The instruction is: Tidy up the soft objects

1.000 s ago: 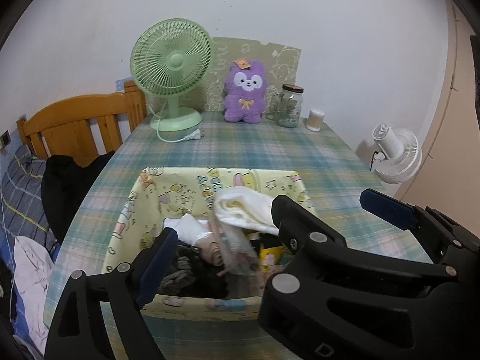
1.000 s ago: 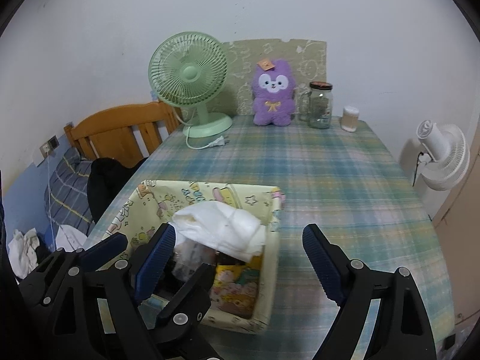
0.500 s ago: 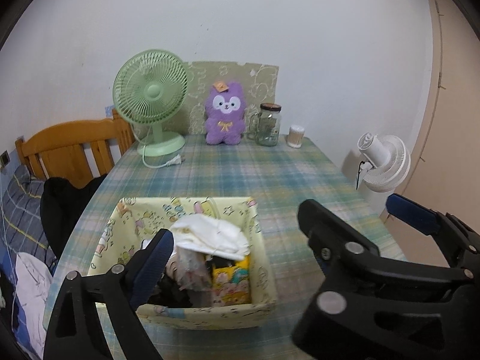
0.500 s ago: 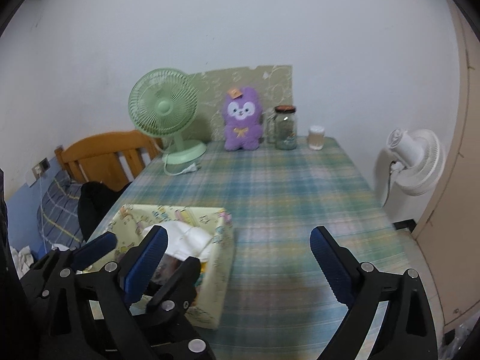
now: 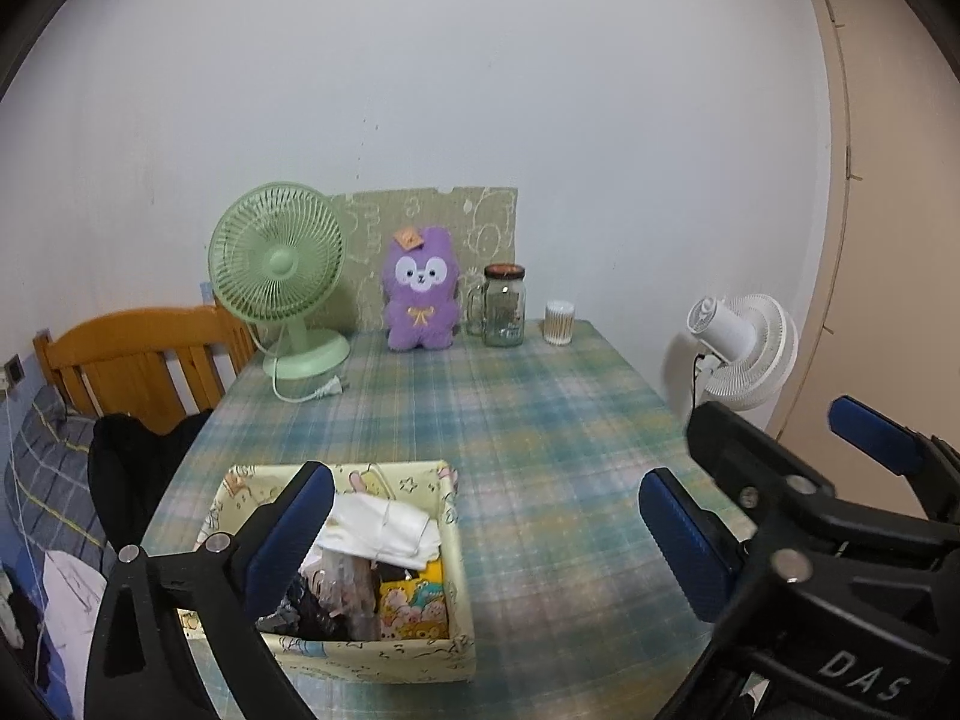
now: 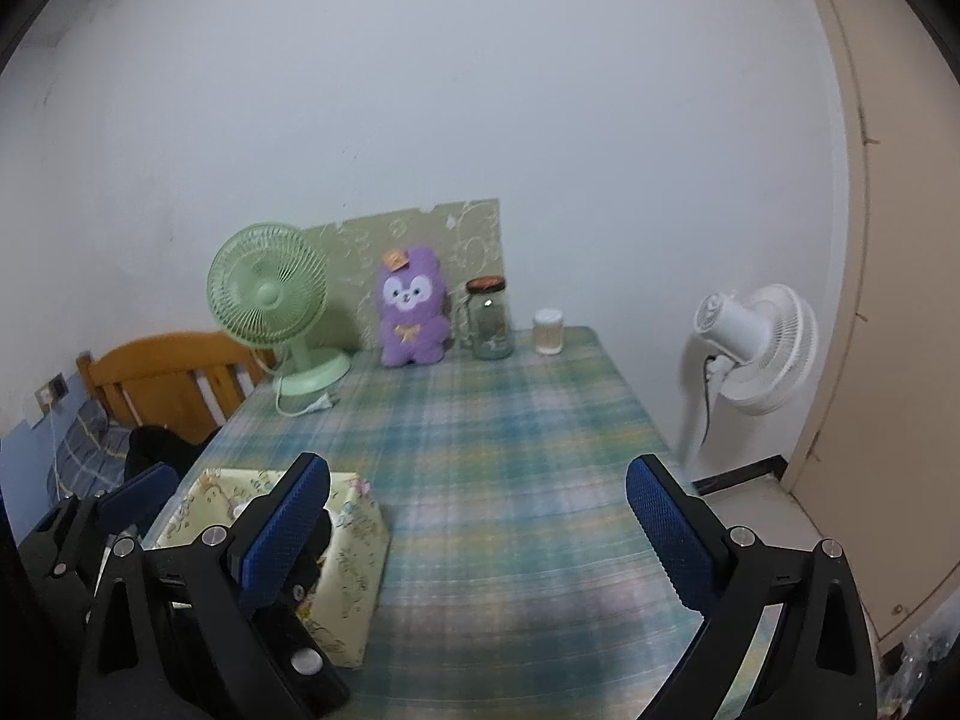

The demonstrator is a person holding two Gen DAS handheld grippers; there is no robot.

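My yellow cloth box (image 5: 414, 657) sits on the near end of the table (image 5: 540, 420), on its left side. It has little cartoon animals and stars printed all over it. The box is open at the top and full of soft things. A white folded cloth (image 5: 384, 531) lies on top of the pile. Under it are some dark clothes (image 5: 312, 606) and something in a clear crinkly bag (image 5: 348, 585). A small yellow pouch with cartoon faces (image 5: 414, 603) is tucked in the right front corner of the box.

The table has a green and blue checked cover. At the far end, by the wall, a purple plush bunny (image 5: 421, 297) sits up straight. A green fan (image 5: 279, 276) stands to its left, and a glass jar with a brown lid (image 5: 504, 306) stands to its right. A little tub of cotton buds (image 5: 559, 322) is just past the jar.

My left gripper (image 5: 486, 531) has just been opening, and now its blue pads are spread as wide as they go. Nothing is between them. Its left finger (image 5: 291, 531) hangs in front of the box, but I cannot tell if it touches it.

My right gripper (image 6: 477, 531) has also been opening and is spread wide. It holds nothing and hangs over the bare checked cover, to the right of the box.
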